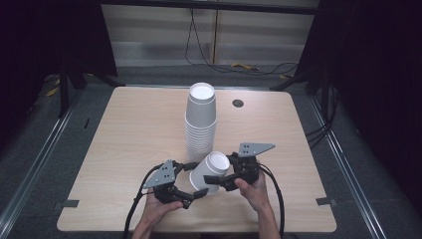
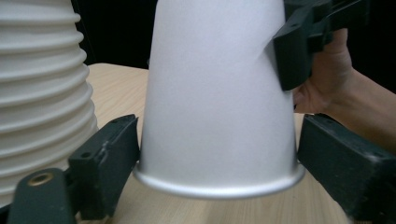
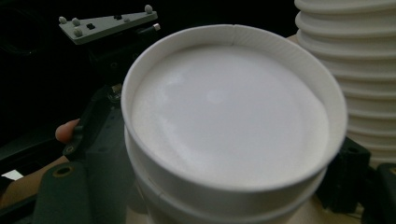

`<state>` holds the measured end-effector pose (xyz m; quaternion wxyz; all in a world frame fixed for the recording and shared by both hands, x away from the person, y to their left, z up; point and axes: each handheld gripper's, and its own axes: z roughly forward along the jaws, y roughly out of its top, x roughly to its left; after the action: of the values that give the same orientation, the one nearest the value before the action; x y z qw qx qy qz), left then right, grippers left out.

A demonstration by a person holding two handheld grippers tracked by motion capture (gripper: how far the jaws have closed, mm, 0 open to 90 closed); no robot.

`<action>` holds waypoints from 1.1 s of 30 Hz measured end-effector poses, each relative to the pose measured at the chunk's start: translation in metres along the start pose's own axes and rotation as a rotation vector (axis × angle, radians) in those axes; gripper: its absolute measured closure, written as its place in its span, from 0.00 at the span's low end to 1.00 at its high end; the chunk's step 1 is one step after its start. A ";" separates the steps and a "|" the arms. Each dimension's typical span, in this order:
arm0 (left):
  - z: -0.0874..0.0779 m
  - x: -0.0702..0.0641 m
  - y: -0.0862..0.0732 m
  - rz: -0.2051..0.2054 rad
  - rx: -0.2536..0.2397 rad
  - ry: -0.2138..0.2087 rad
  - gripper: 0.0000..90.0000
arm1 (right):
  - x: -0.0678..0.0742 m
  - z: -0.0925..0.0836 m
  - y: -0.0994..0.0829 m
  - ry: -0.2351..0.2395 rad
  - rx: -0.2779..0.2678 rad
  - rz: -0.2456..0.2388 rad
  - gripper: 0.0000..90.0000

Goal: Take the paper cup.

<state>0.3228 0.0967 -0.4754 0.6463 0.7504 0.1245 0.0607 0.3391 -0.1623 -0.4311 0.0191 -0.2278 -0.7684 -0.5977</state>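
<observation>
two hands at the near table edge, each with a black two-jaw gripper. left gripper sits at the base end of a white paper cup that lies tilted between the hands, upside down, rim toward the left gripper; its jaws stand spread on either side of the rim, a small gap on each side in the left gripper view, pads not pressing. right gripper pinches the cup higher up, one jaw flat on the cup wall. in the right gripper view two nested rims show, so the cup looks doubled; exact count cannot be told.

just behind the cup, nearly touching, stands a tall stack of white paper cups, upside down, many ribbed rims, one stack.

light wood table, one round dark grommet near the far edge. grey carpeted floor, dark curtains on both sides, cables on the floor beyond.
</observation>
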 end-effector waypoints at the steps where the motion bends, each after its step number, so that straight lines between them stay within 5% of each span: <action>1: 0.001 0.000 -0.001 -0.009 0.005 -0.008 0.12 | 0.000 0.001 0.000 0.004 0.002 0.000 0.24; 17: 0.008 0.002 -0.004 -0.033 -0.037 -0.045 0.14 | 0.002 0.017 -0.002 0.064 -0.012 0.001 0.24; 33: 0.005 0.006 -0.003 -0.029 0.039 -0.038 0.18 | 0.002 0.020 -0.001 0.024 -0.011 -0.021 0.16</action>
<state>0.3298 0.0937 -0.4797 0.6347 0.7619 0.1245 0.0347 0.3419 -0.1435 -0.4373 0.0209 -0.2126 -0.7672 -0.6048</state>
